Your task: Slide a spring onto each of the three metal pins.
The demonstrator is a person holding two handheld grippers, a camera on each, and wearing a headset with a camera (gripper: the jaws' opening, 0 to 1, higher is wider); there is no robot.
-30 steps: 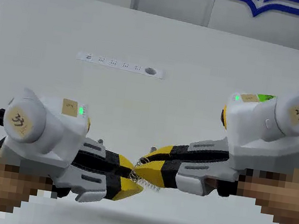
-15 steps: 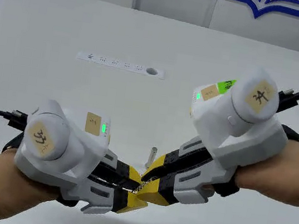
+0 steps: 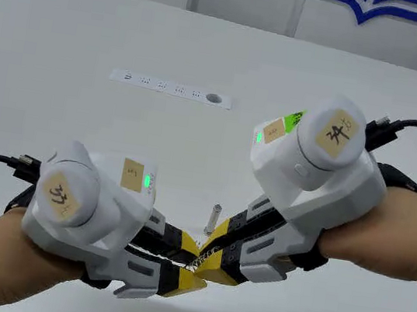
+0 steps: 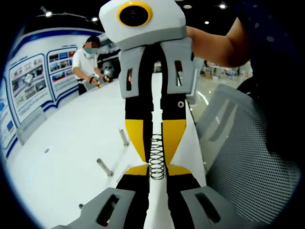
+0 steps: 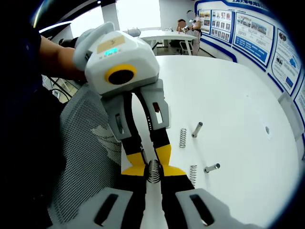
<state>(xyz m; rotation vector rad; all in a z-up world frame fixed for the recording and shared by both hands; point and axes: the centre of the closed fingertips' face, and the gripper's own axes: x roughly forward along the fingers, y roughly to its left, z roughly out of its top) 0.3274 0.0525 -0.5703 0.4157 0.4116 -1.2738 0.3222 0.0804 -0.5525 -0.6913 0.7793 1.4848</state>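
Observation:
A small steel spring [image 4: 157,158] is held in the air between both grippers, above the white table [image 3: 93,37]. My left gripper [image 4: 157,171] is shut on its near end. My right gripper [image 5: 153,172] is shut on the other end, where the spring [image 5: 153,171] is seen end-on. In the head view the two sets of yellow tips meet at the spring [image 3: 196,262], left gripper [image 3: 185,272] from the left, right gripper [image 3: 209,260] from the right. One metal pin [image 3: 213,219] stands just behind them. Two pins [image 5: 197,129] [image 5: 212,168] and two loose springs [image 5: 182,137] [image 5: 193,172] lie on the table.
A white power strip [image 3: 170,87] lies flat toward the table's far side. A grey mesh chair back [image 4: 243,143] is close by the table's near edge. Another person [image 4: 88,64] stands at the far end of the room. Cables trail from both grippers.
The grippers have come closer together and the right one has tipped up steeply. Their tips stay joined at the spring. A pin has come into view behind them.

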